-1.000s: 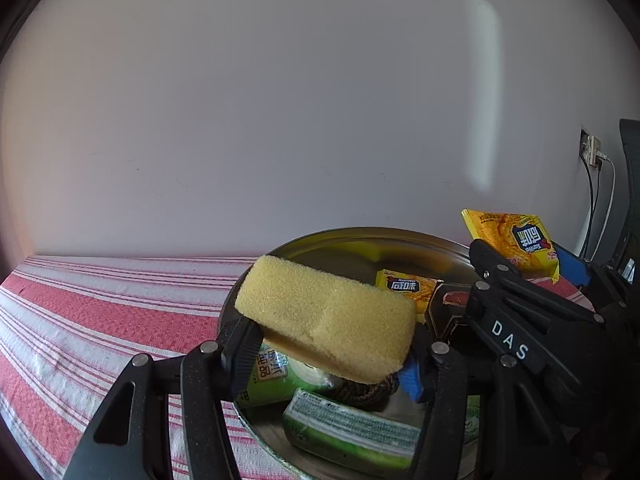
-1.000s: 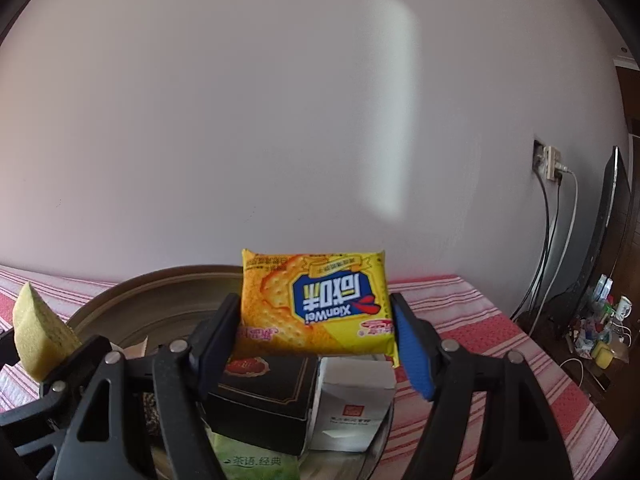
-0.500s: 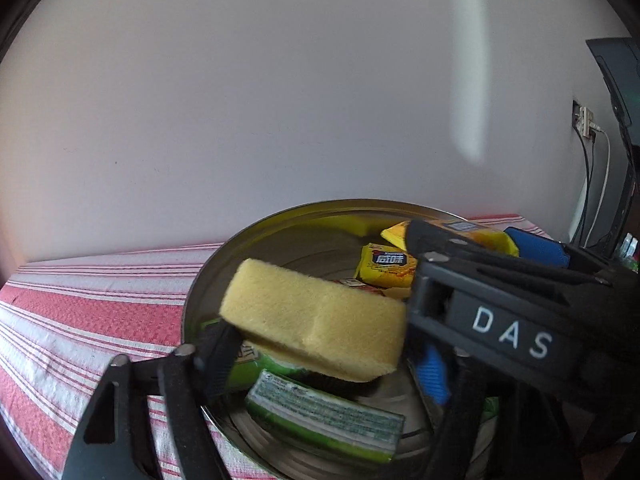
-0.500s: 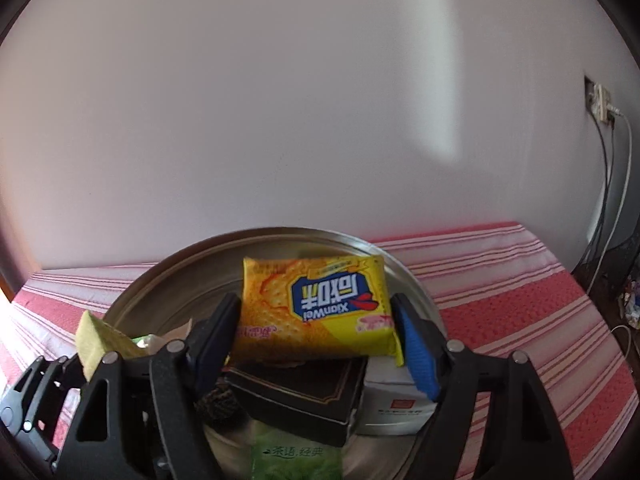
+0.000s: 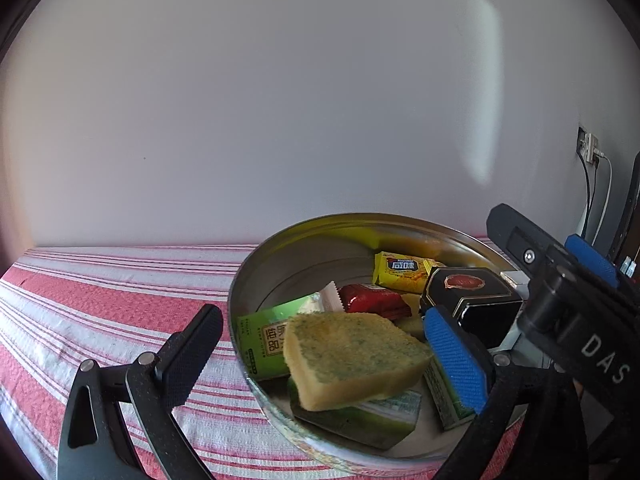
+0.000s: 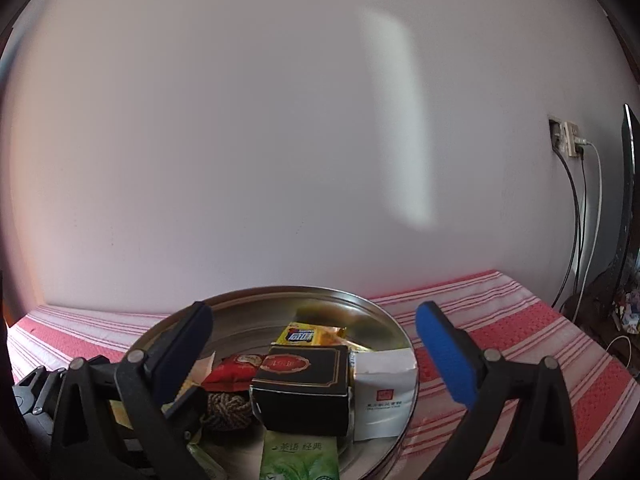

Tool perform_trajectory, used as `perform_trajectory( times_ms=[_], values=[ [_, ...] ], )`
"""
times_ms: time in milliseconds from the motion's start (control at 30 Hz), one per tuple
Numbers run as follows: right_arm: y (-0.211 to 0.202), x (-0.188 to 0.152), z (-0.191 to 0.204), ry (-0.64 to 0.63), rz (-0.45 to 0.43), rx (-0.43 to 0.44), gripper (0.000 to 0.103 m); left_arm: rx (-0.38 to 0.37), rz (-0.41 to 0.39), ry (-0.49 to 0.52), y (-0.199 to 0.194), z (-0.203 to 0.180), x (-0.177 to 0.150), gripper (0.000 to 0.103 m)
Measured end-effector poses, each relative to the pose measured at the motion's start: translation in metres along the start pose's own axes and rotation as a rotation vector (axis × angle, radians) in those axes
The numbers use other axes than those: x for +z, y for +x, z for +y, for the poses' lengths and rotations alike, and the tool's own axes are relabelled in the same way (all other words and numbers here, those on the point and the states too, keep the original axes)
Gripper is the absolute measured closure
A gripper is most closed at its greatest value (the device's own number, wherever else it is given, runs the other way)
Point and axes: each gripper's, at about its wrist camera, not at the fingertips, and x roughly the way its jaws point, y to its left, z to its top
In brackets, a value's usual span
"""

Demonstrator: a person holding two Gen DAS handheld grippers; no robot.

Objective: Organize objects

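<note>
sponge (image 5: 352,358) | long axis left-right, tilted | atop packets in tray (image 5: 256,264)

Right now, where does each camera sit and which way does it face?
Left wrist: on the left tool, whose jaws are opening, looking slightly down at the sponge between its fingers, over the round metal tray; the right tool's body shows at right.
Right wrist: on the right tool, jaws opening with nothing between them, facing the same tray and wall.
Shared: tray, black box, yellow packet, striped cloth.
</note>
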Motion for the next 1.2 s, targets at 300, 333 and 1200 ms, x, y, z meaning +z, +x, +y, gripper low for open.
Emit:
perform_trajectory(
  times_ms=[300, 333, 1200],
  values=[
    [-0.008, -0.012, 0.013, 0.013, -0.001, -0.057, 0.0, 0.156, -0.058, 0.044, -0.017, 0.022, -0.011, 0.001],
    [-0.012, -0.014, 0.016, 0.009, -0.006, -0.061, 0.0, 0.168, -0.066, 0.052, -0.017, 0.023, -0.012, 0.001],
    [-0.071, -0.025, 0.05, -0.025, -0.141, -0.122, 0.0, 0.204, -0.169, -0.008, -0.064, 0.059, -0.03, 0.001]
  ],
)
